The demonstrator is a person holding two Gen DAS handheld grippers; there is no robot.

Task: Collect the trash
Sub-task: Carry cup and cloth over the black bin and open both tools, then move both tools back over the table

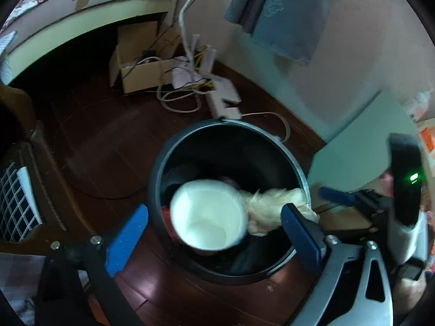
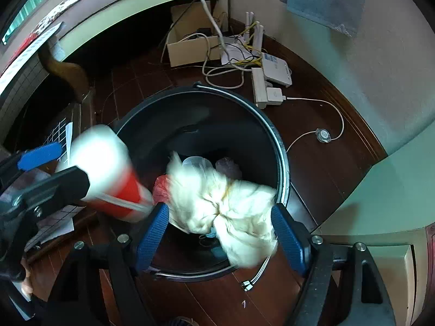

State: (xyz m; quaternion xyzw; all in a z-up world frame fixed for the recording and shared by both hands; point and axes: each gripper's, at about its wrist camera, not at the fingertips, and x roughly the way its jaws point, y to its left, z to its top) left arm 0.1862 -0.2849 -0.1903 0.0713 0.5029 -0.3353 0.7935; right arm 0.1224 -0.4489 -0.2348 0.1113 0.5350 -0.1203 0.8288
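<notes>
Both pairs of tongs hang over the mouth of a round black trash bin with a metal rim (image 1: 296,160), which stands on a dark red-brown wooden floor (image 1: 108,141).

The left tongs (image 1: 214,233) stand wide apart, their blue pads clear of everything. Between them, blurred and touching neither pad, is a white paper cup with a red lower band (image 1: 209,214), its open mouth turned up toward the camera, over the bin's opening. In the right wrist view this cup (image 2: 108,174) lies tilted just left of the right tongs.

The right tongs (image 2: 220,233) are likewise spread. A crumpled off-white wad of tissue (image 2: 231,209) sits between the pads, blurred; whether it touches them I cannot tell. It is over the bin's near edge.

Beyond the tongs, past the bin, lie a white power strip with cables (image 2: 261,87) and an open cardboard box (image 2: 190,46).
</notes>
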